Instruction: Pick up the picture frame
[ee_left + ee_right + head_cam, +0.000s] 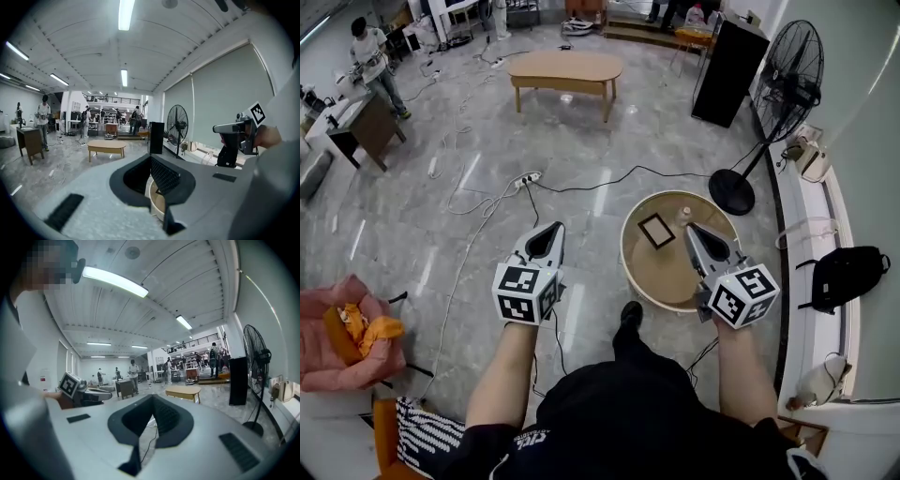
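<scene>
Wooden and round, the low bench (637,272) stands on the grey marble floor (469,187) just ahead of the person, and the picture frame (656,230) lies flat on its top, in the far half. The frame is dark-edged with a pale middle and nothing is touching it. In the head view it sits between the two tongs but far nearer the right one: the right tongs (690,228) hangs over the bench with its tips just to the frame's right, apart from it, while the left tongs (555,227) is out over the floor, well to the left of the bench's rim. Both tongs are fully closed, jaw against jaw, with nothing between them, as each gripper view shows. The frame looks nearly square and is turned cornerwise to the person, one corner toward the far rim and one back toward the body; its slightly longer sides seem to run from far left to near right, though the difference is slight. A small pale bottle (683,217) stands upright just beside the frame's right corner, close to the right tongs' tips.
</scene>
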